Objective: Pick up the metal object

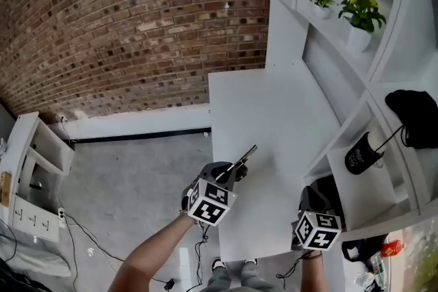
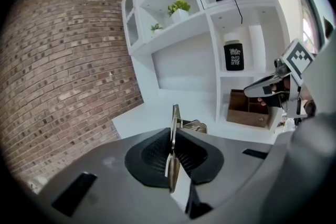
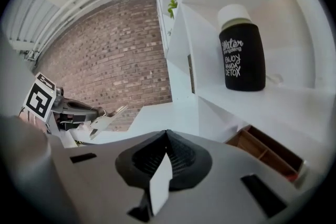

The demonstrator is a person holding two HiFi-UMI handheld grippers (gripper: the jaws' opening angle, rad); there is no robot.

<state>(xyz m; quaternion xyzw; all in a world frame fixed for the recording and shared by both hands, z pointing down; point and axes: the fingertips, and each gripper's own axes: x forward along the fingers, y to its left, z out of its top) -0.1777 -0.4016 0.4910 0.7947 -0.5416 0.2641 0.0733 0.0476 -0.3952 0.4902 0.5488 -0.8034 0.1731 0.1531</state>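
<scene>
Risk: slip, fall. Thin metal object (image 2: 175,122) clamped edge-on in left hand-held gripper (image 2: 172,152) near desk's (image 1: 274,106) left edge; right hand-held gripper (image 3: 165,157) closed, empty.

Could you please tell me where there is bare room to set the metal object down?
The white table is bare from the brick wall end down to the metal object held in the left gripper. The shelves along its right edge are crowded: black bottle, potted plants.

Black bottle (image 3: 241,55) on white shelf (image 3: 294,105): white print on its side. Script word "Water" on top, block capitals below: "ENJOY", one line not surely legible, then "DETOX".
</scene>
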